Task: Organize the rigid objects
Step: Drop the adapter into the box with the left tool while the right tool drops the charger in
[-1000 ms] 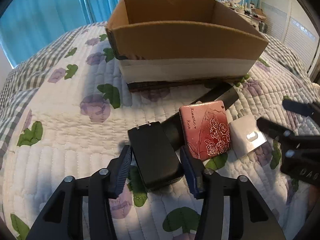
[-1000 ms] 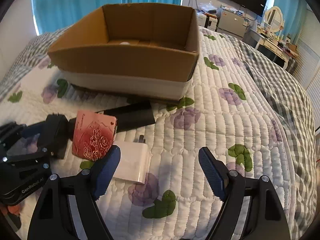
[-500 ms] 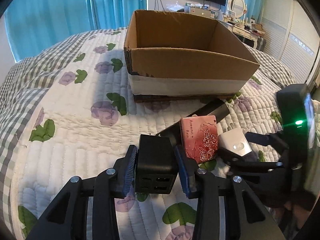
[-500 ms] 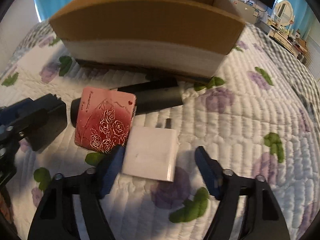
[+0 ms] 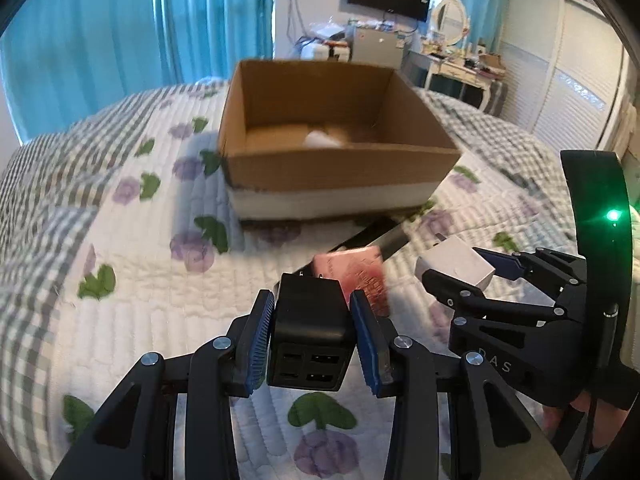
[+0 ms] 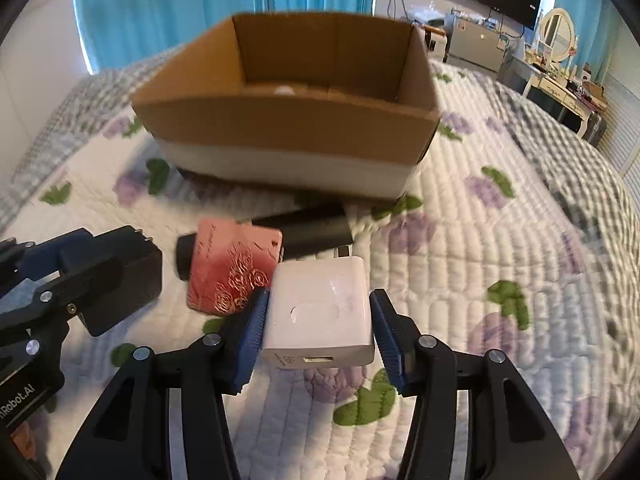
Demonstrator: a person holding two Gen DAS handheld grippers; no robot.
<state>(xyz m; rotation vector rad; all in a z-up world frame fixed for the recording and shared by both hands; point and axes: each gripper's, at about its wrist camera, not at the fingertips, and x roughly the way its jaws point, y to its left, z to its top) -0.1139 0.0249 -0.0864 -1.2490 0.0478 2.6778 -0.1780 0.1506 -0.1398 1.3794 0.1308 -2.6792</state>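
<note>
A: Left to right, what do the 2 claws have?
B: The left gripper (image 5: 312, 332) clamps a black block charger (image 5: 310, 322). The right gripper (image 6: 318, 332) has just been closing, its pads against a white cube charger (image 6: 320, 312)

A: And the container?
B: The open brown cardboard box (image 5: 336, 168) holds something small and white, too blurred to name

A: The surface?
B: A floral quilted bedspread (image 6: 500, 260) with a pink rose-embossed case (image 6: 232, 268) over a black cylinder (image 6: 316, 232); blue curtains (image 5: 120, 32) behind

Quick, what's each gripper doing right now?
Left gripper: shut on the black charger.
Right gripper: jaws just closing, gripping the white charger.
</note>
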